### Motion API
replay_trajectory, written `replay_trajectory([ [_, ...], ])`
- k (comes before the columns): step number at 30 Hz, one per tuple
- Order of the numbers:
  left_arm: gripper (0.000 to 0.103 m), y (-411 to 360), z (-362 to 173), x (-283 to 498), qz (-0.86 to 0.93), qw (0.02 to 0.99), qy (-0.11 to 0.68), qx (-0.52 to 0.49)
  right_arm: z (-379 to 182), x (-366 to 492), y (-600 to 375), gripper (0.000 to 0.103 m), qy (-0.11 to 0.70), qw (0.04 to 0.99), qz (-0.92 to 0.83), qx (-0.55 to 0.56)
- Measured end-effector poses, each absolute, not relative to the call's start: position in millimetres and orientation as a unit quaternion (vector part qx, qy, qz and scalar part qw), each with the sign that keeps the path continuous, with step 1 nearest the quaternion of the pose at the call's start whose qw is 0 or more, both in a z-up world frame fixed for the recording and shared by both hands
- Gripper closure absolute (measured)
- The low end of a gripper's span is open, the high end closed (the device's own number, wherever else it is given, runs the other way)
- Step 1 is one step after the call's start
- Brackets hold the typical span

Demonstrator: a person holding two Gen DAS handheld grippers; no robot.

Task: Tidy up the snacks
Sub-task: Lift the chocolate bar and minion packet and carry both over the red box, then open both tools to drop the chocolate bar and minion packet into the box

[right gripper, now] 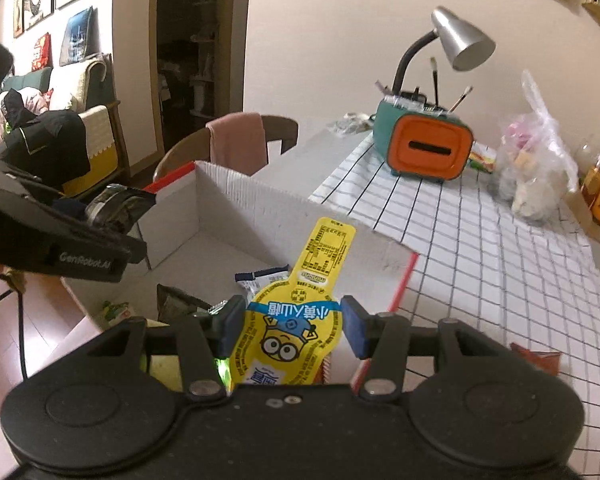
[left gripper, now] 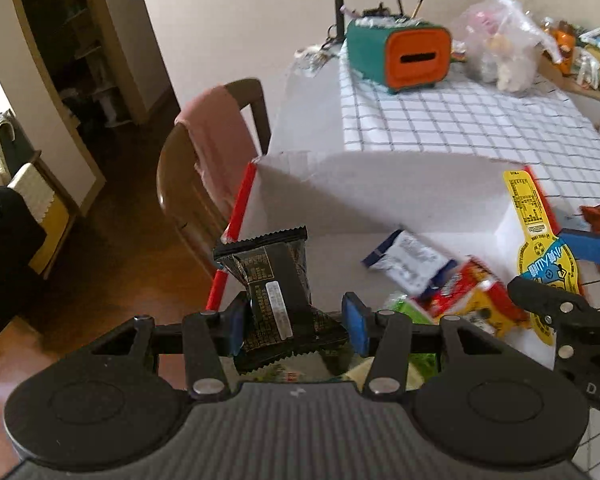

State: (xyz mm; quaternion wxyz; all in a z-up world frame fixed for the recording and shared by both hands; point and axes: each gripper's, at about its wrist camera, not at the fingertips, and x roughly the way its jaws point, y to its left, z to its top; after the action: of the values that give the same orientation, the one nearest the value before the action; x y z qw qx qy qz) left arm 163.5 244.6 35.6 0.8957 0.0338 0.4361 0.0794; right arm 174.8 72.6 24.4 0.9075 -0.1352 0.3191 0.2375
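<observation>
We hold both grippers over the white box (left gripper: 340, 184). Our left gripper (left gripper: 296, 322) has its pads apart around a black snack packet (left gripper: 276, 280), touching only the left pad; grip uncertain. Our right gripper (right gripper: 294, 328) holds a yellow Minions packet (right gripper: 300, 320) between loosely set pads. "GenRobot.AI" shows on the left tool. Below, in the box, lie a white-blue packet (left gripper: 408, 260) and a red-yellow packet (left gripper: 464, 292).
</observation>
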Motion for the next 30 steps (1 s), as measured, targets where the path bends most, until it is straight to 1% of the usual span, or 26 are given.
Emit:
replay_trajectory([
  [10, 0.054, 242.9, 8.8, 180.7, 0.073, 0.883, 0.459, 0.057, -6.3, 196.8, 89.4, 0.053, 0.363, 0.891, 0.233, -0.141],
  [19, 0.053, 235.3, -12.2, 188.7, 0.072, 0.874, 0.476, 0.068, -15.5, 202.4, 88.4, 0.052, 0.383, 0.883, 0.235, -0.134],
  [26, 0.053, 233.4, -13.8, 186.1, 0.071, 0.875, 0.474, 0.065, -16.0, 198.3, 84.8, 0.052, 0.385, 0.884, 0.235, -0.126],
  [29, 0.053, 232.8, -12.0, 182.8, 0.067, 0.878, 0.471, 0.059, -14.7, 193.8, 83.5, 0.050, 0.382, 0.884, 0.238, -0.125],
  [30, 0.053, 232.6, -11.2, 181.8, 0.066, 0.878, 0.470, 0.057, -14.5, 192.6, 83.4, 0.047, 0.381, 0.884, 0.240, -0.124],
])
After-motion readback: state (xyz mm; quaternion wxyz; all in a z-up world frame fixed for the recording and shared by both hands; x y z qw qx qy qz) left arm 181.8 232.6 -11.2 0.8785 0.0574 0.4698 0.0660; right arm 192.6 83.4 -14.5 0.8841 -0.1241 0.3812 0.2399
